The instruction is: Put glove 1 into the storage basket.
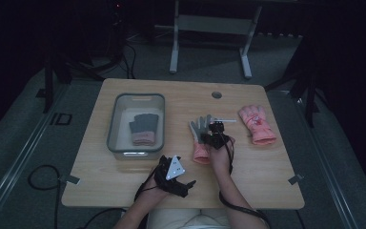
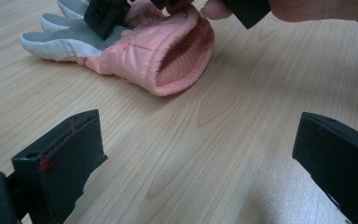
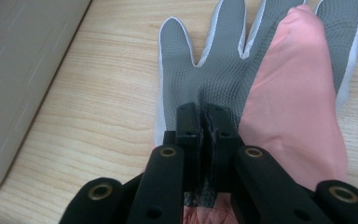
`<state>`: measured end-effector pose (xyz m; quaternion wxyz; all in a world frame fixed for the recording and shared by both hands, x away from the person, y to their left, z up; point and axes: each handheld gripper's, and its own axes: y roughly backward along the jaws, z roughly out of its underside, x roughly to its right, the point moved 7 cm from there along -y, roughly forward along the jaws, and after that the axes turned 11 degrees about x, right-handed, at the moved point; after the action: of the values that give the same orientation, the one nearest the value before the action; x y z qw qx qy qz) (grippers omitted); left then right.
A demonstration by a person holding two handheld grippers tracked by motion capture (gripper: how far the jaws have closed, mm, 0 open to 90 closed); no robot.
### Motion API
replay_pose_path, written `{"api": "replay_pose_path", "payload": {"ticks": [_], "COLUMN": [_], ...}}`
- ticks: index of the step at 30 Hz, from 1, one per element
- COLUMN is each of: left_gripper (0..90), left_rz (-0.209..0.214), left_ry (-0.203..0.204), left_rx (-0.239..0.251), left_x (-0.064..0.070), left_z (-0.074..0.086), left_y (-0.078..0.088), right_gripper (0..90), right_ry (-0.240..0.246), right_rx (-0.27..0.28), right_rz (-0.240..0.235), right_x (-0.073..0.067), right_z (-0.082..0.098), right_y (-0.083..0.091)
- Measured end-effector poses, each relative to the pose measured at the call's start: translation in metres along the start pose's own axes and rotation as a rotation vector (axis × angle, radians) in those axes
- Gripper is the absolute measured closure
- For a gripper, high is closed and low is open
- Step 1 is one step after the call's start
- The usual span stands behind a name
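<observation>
High view. Wooden table (image 1: 138, 186), one. Grey bin (image 1: 116, 120) on the left half, holding a dark glove with a pink cuff (image 1: 144, 128). Pink and grey glove (image 1: 200, 138) near the middle, palm up, fingers pointing away from the person. Second pink glove (image 1: 257, 123) to its right, well apart from it. Right hand-held gripper (image 1: 215, 128) sits over the pink and grey glove. Left hand-held gripper (image 1: 176, 174) rests near the front edge, just below the bin, apart from every glove.

Left gripper view. Left hand-held gripper (image 2: 198, 154): jaws spread wide, bare table between them, nothing held. Pink and grey glove (image 2: 149, 56) lies ahead, its open cuff facing the camera. Right hand-held gripper (image 2: 103, 17) shows at the top, down on the grey palm, with the person's fingers (image 2: 214, 8) beside the cuff.

Right gripper view. Right hand-held gripper (image 3: 207, 122): jaws pressed together, pinching a fold of the grey palm fabric of the pink and grey glove (image 3: 289, 98). Glove fingers spread flat on the table beyond the jaws. Corner of the bin (image 3: 23, 60) at upper left, clear of the glove.
</observation>
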<state>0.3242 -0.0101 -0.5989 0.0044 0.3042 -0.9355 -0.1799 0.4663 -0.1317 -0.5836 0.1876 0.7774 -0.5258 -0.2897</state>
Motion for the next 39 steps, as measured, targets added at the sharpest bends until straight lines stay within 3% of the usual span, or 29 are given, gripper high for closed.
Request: {"api": "replay_pose_path", "payload": {"ticks": [4, 11, 14, 18, 19, 26, 33, 35, 39], "left_gripper": [1.4, 1.3, 1.3, 1.4, 1.3, 1.3, 1.3, 1.4, 1.4], "left_rz": [0.002, 0.004, 0.007, 0.009, 0.008, 0.007, 0.007, 0.008, 0.008], "left_ry": [0.000, 0.000, 0.002, 0.002, 0.002, 0.002, 0.002, 0.001, 0.002], "left_rx": [0.000, 0.000, 0.002, 0.000, -0.002, 0.000, -0.001, -0.001, -0.002], "left_x": [0.000, 0.000, 0.000, 0.001, 0.001, 0.001, 0.001, 0.001, 0.000], "left_z": [0.000, 0.001, 0.000, 0.000, 0.000, 0.001, 0.001, 0.001, 0.001], "left_y": [0.000, 0.000, 0.000, -0.001, 0.000, -0.001, -0.001, -0.001, -0.001], "right_gripper": [80.7, 73.8, 72.2, 72.4, 72.4, 71.6, 70.6, 70.5, 70.7], "right_ry": [-0.010, -0.004, 0.060, 0.099, 0.123, 0.216, 0.276, 0.282, 0.303], "right_rx": [-0.003, 0.056, 0.121, 0.148, 0.161, 0.178, 0.171, 0.168, 0.156], "right_rz": [-0.003, -0.037, -0.072, -0.073, -0.075, -0.043, 0.001, 0.007, 0.031], "right_x": [0.000, -0.007, -0.008, 0.000, 0.012, 0.060, 0.108, 0.114, 0.139], "right_z": [-0.002, -0.017, -0.035, -0.045, -0.052, -0.064, -0.069, -0.069, -0.072], "right_y": [0.000, 0.017, 0.038, 0.054, 0.065, 0.087, 0.095, 0.095, 0.095]}}
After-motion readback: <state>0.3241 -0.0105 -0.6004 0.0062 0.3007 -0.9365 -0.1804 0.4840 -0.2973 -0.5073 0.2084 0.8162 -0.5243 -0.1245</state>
